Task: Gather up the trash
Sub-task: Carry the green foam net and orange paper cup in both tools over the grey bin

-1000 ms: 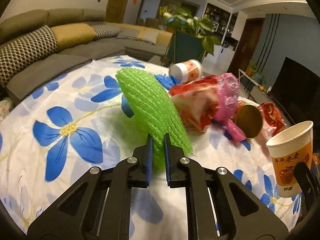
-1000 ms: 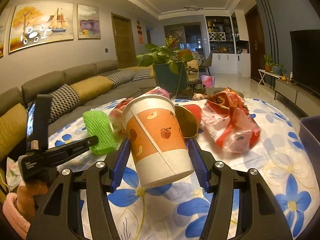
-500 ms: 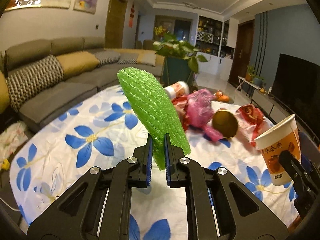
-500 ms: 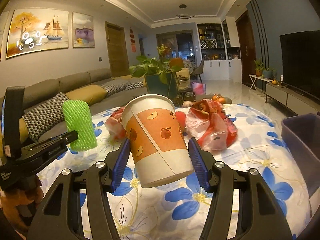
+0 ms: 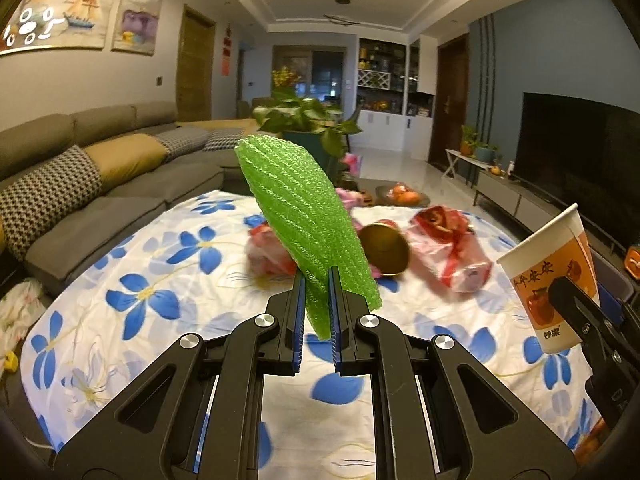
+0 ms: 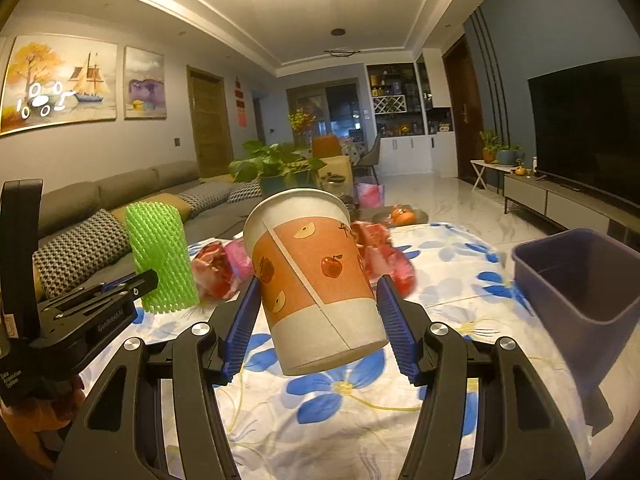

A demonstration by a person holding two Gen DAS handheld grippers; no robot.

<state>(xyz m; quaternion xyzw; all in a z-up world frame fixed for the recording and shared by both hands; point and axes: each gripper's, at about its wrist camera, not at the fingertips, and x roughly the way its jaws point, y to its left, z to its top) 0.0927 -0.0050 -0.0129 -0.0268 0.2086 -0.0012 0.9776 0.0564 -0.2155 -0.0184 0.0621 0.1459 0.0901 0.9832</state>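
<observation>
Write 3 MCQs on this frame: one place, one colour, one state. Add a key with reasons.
1. Where is the purple bin?
A. Right of the paper cup
B. On the sofa
C. Under the television

2. What colour is the foam net?
A. Pink
B. Green
C. White

3. How does the right gripper stand?
A. Empty, open
B. Shut on the cup
C. Shut on a bag

Key: 1 A, the bin sits at the table's right edge in the right wrist view. 2 B, the net in the left gripper is bright green. 3 B, both blue pads press the cup's sides.

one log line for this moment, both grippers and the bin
left gripper: shut on green foam net | right gripper: shut on paper cup | bin: right, on table
</observation>
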